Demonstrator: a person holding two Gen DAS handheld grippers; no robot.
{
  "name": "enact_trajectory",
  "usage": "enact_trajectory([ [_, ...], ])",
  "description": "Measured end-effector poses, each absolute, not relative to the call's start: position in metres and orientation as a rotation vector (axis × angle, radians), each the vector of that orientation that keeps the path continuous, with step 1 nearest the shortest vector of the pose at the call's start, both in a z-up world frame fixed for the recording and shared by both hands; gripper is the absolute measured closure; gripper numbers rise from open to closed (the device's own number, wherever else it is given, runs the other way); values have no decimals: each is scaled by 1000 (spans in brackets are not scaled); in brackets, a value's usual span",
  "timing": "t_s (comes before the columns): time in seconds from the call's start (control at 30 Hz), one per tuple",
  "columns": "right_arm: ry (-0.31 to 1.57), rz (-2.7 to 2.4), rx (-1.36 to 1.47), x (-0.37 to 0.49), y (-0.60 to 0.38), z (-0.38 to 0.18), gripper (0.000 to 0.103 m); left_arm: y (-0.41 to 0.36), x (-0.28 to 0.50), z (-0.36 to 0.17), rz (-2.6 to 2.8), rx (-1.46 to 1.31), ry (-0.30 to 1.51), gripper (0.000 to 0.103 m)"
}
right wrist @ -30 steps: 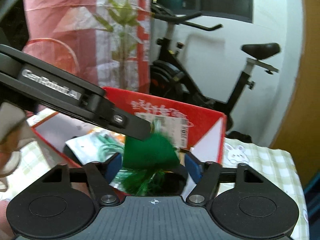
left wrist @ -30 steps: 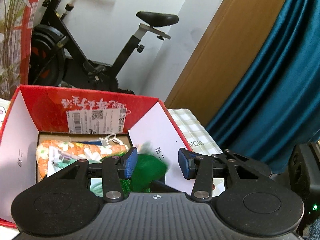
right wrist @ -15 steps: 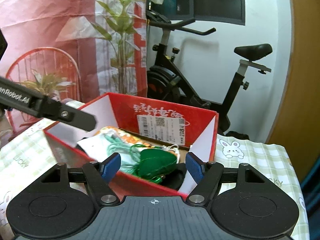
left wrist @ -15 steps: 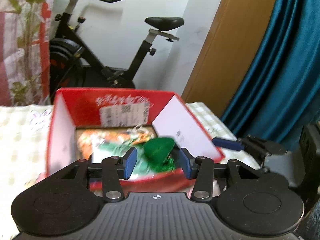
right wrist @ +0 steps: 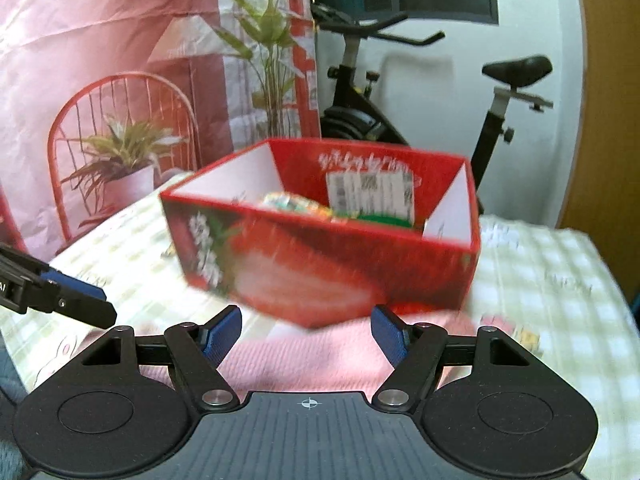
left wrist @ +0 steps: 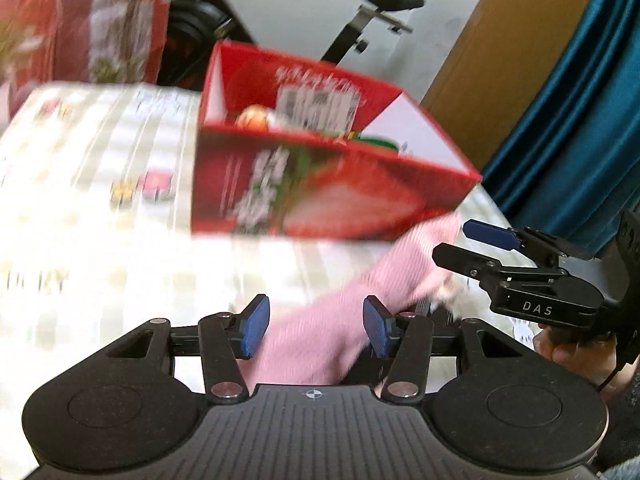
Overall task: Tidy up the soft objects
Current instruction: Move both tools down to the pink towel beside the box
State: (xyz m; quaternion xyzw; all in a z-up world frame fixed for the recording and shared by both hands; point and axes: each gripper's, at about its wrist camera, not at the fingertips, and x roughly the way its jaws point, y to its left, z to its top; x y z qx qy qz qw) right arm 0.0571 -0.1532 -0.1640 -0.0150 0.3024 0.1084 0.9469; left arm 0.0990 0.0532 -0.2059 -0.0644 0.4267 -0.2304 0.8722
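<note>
A pink cloth (left wrist: 360, 300) lies on the checked worktop (left wrist: 100, 200) just in front of the red box (right wrist: 320, 264), which holds a green item (right wrist: 384, 218). The left gripper (left wrist: 316, 326) and right gripper (right wrist: 306, 334) are both spread wide over the cloth, gripping nothing.

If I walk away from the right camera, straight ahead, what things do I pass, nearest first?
Right gripper → pink cloth → red box → exercise bike.
</note>
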Motion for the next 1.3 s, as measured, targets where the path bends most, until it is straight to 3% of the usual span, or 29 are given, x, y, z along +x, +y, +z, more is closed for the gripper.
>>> enact_trajectory([
  [0.6, 717, 195, 5, 34, -150, -207, 36, 56, 108, -265, -345, -220, 1053, 41],
  [1.07, 625, 99, 89, 63, -183, -196, 34, 44, 150, -268, -305, -162, 988, 42],
  [1.3, 652, 20, 150, 88, -198, -222, 34, 43, 148, -277, -307, -167, 949, 41],
])
